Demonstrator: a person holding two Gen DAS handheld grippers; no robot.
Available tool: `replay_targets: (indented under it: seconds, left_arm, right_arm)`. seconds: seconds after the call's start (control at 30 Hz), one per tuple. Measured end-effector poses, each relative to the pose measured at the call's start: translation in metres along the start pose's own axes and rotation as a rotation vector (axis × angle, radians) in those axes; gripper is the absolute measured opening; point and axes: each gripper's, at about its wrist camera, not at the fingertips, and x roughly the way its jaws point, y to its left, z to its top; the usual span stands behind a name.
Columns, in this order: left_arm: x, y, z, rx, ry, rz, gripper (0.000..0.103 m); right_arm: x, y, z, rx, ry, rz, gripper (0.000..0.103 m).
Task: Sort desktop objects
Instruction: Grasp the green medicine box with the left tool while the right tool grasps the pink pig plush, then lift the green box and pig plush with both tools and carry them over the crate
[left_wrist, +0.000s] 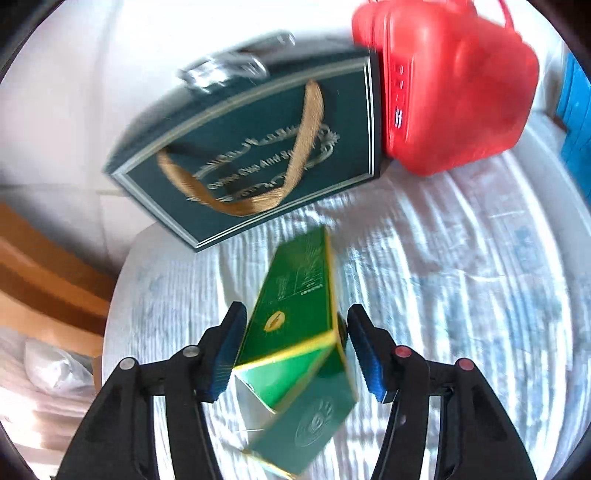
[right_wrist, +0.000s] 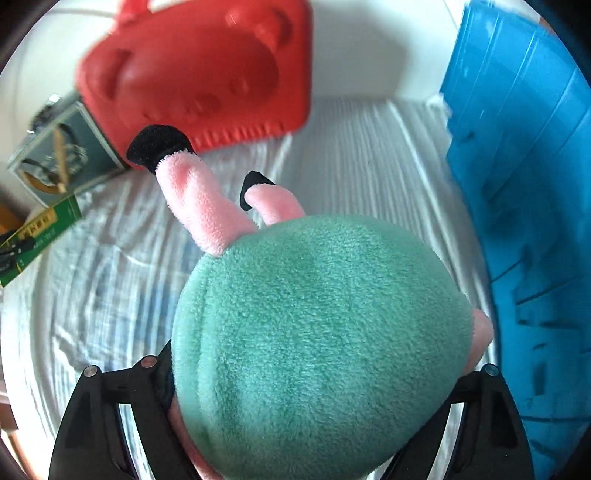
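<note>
Green cardboard fills the gap of my left claw (left_wrist: 295, 350): a long green box (left_wrist: 295, 325) with yellow edges sits between the blue pads (left_wrist: 229, 354), tilted, its near end flap hanging open. The left pad lies against the box's side and the right pad is at its far edge, so I take this claw to be closed on the box, about a third of the way open. Motion blur keeps me from judging the contact more finely. Below it lies a white wrinkled cloth (left_wrist: 461, 277) with faint blue print, covering the surface.

Beyond the box, a dark green gift box (left_wrist: 258, 155) with a gold ribbon handle lies flat, and a red plastic case (left_wrist: 450, 85) stands just beside it, touching its right edge. A blue crate (left_wrist: 576, 122) shows at the far right.

My right claw (right_wrist: 295, 424) stands wide, and a plush toy (right_wrist: 317, 332) with a teal body fills it from finger to finger, so I read it as gripped. The pads themselves are hidden behind the fabric. Its pink legs with black feet point away toward the red plastic case.
</note>
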Motion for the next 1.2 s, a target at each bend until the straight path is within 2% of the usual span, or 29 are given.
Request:
replay_targets:
  seconds: [0.07, 0.13, 0.2, 0.27, 0.33, 0.4, 0.53, 0.7, 0.8, 0.83, 0.87, 0.9, 0.97, 1.03, 1.2]
  left_arm:
    - [-0.019, 0.005, -0.004, -0.029, -0.007, -0.030, 0.029]
    - [-0.032, 0.012, -0.005, -0.054, -0.016, -0.043, 0.029]
    - [-0.026, 0.009, -0.006, -0.047, -0.011, -0.037, 0.029]
    - [-0.029, 0.009, -0.020, -0.056, 0.011, -0.050, 0.029]
    - [-0.029, 0.004, -0.034, -0.072, 0.048, -0.074, 0.035]
    - [-0.021, 0.010, -0.047, -0.098, 0.073, -0.059, 0.057]
    - [-0.005, 0.026, -0.058, -0.203, 0.116, -0.076, 0.059]
    - [0.029, 0.036, -0.049, -0.338, 0.165, -0.103, 0.059]
    - [0.061, 0.032, -0.044, -0.401, 0.232, -0.117, 0.059]
    - [0.068, 0.031, -0.044, -0.415, 0.244, -0.126, 0.069]
    - [0.072, 0.031, -0.042, -0.447, 0.220, -0.149, 0.082]
    - [0.079, 0.028, -0.040, -0.450, 0.234, -0.149, 0.087]
    - [0.090, 0.022, -0.036, -0.451, 0.250, -0.173, 0.088]
    - [0.103, 0.013, -0.034, -0.439, 0.295, -0.153, 0.088]
    - [0.125, -0.013, -0.035, -0.380, 0.358, -0.133, 0.088]
  right_arm:
    - [-0.017, 0.004, 0.001, -0.001, -0.031, 0.008, 0.085]
    - [-0.026, 0.001, 0.005, -0.007, -0.058, 0.015, 0.086]
    - [-0.031, 0.011, 0.002, -0.007, -0.071, 0.020, 0.086]
    - [-0.037, 0.011, -0.001, -0.005, -0.067, 0.029, 0.086]
    - [-0.035, 0.013, -0.009, -0.012, -0.058, 0.041, 0.086]
    - [-0.029, 0.012, -0.018, 0.008, -0.037, 0.027, 0.086]
    - [-0.012, 0.008, -0.025, 0.037, 0.021, 0.005, 0.086]
    - [0.011, 0.003, -0.029, 0.089, 0.073, -0.026, 0.086]
    - [0.030, 0.002, -0.027, 0.084, 0.112, -0.036, 0.086]
    - [0.036, 0.002, -0.026, 0.081, 0.126, -0.040, 0.087]
    - [0.042, 0.003, -0.025, 0.097, 0.145, -0.050, 0.087]
    - [0.051, 0.003, -0.024, 0.092, 0.165, -0.055, 0.087]
    - [0.066, 0.003, -0.023, 0.099, 0.201, -0.061, 0.089]
    - [0.082, 0.003, -0.023, 0.106, 0.242, -0.066, 0.090]
    - [0.088, -0.004, -0.022, 0.147, 0.255, -0.042, 0.096]
